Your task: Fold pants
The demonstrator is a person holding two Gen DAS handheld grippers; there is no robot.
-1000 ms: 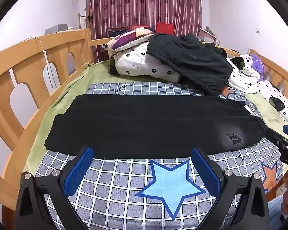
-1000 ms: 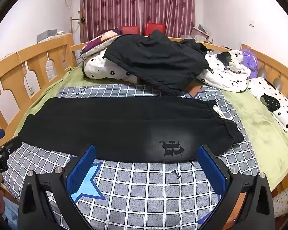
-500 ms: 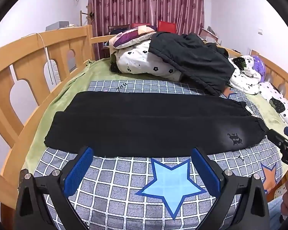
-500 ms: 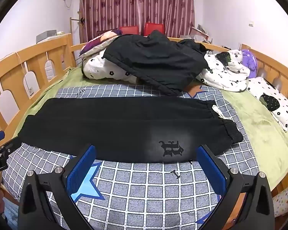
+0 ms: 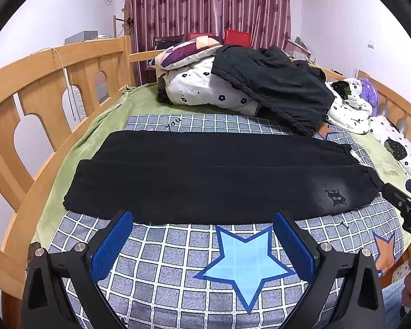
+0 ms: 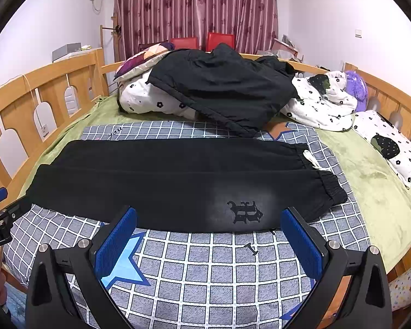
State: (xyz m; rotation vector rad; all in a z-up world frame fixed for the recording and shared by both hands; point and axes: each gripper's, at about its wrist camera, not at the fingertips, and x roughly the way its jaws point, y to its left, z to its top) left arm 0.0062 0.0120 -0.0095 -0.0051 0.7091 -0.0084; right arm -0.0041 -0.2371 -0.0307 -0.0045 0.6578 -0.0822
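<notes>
The black pants (image 5: 205, 175) lie flat across the grid-patterned blanket (image 5: 178, 274) on the bed, folded lengthwise with one leg on the other, waistband to the right and a small emblem (image 6: 245, 211) near it. The left gripper (image 5: 202, 242) and right gripper (image 6: 209, 240) hover just short of the near edge, jaws spread wide and empty. Behind lie a dark jacket (image 6: 222, 93) on floral bedding (image 5: 205, 90) and the wooden bed rail (image 5: 54, 82).

- Left gripper (image 5: 202, 242): jaws spread wide, blue pads (image 5: 111, 246) facing each other, gripping nothing.
- Right gripper (image 6: 209, 240): jaws equally wide apart, empty, level beside the left.
</notes>
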